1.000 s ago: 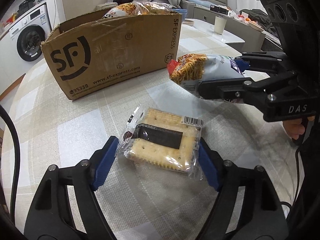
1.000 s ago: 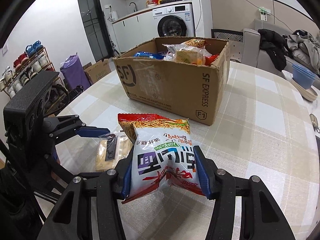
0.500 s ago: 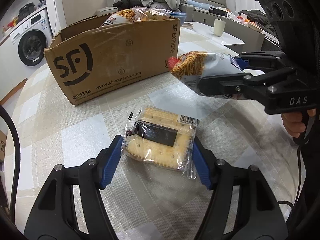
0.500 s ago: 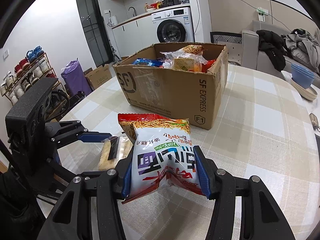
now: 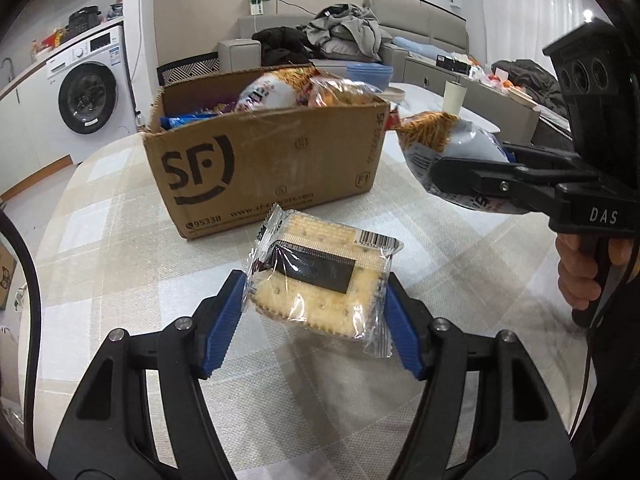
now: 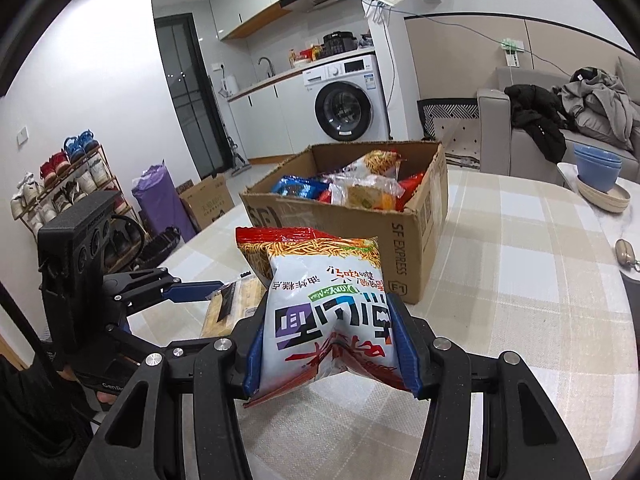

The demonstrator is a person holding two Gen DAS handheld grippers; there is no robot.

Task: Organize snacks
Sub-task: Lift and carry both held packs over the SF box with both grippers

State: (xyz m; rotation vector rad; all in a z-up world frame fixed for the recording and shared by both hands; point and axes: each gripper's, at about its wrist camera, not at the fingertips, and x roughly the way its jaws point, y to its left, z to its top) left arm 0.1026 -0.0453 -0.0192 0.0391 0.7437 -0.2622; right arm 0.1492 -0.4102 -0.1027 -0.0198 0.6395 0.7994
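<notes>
The left tool (image 5: 314,308) is clenched on a clear-wrapped cracker pack (image 5: 320,280), its blue pads pressing both sides, the pack lifted above the checked counter (image 5: 120,264). The right tool (image 6: 332,344) grips a white and red noodle snack bag (image 6: 324,304), also off the counter. Just beyond both stands an open cardboard box (image 6: 416,240) already filled with snack packets (image 6: 360,190).

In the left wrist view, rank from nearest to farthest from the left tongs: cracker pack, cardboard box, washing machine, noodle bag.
1. Cracker pack, between the left tongs.
2. Noodle bag, up to the right, clamped in the right tongs.
3. Cardboard box, ahead on the table; close to the bag's rank.
4. Washing machine, far left against the wall.
</notes>
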